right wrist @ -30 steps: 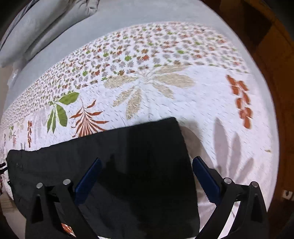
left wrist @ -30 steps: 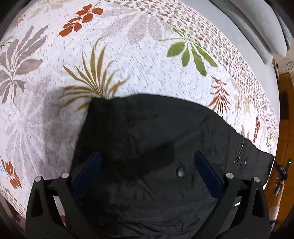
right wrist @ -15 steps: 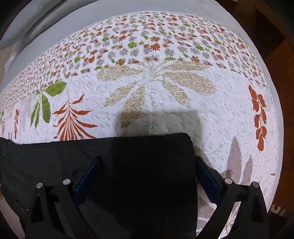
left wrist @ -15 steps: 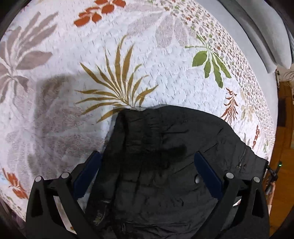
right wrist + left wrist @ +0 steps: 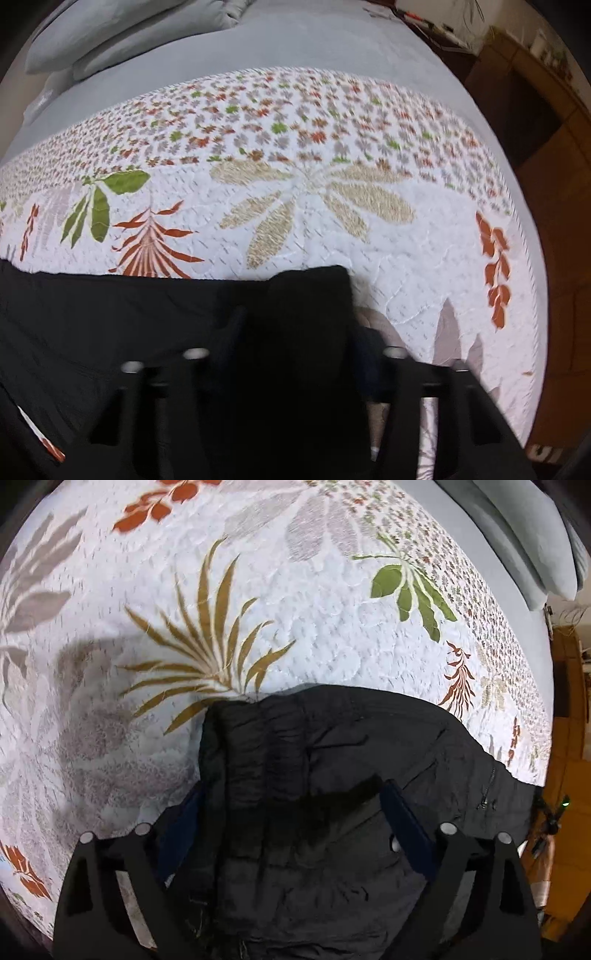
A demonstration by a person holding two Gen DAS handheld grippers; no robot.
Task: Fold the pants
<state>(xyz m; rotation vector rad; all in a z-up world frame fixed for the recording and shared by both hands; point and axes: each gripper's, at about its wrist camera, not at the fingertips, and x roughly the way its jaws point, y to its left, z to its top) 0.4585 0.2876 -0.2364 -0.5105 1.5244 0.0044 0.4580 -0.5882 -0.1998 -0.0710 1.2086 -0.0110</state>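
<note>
Black pants (image 5: 351,760) lie on a white quilt with leaf prints. In the left wrist view their gathered waistband end (image 5: 255,746) lies between my fingers, and a zip pocket (image 5: 487,790) shows at the right. My left gripper (image 5: 291,812) is open, its blue pads on either side of the bunched cloth. In the right wrist view the leg end of the pants (image 5: 295,332) fills the space between the fingers. My right gripper (image 5: 299,332) has narrowed around that cloth; the frame is blurred and the pads are largely hidden.
The quilt (image 5: 258,590) covers a bed with a grey sheet (image 5: 295,44) and grey pillows (image 5: 110,33) at the far side. Wooden furniture (image 5: 535,85) stands past the bed's right edge. The quilt's edge (image 5: 524,240) runs close to the right gripper.
The left gripper has moved toward the waistband end, which has bunched up between its fingers. The right gripper's fingers have closed inward over the leg end and the view has tilted up.
</note>
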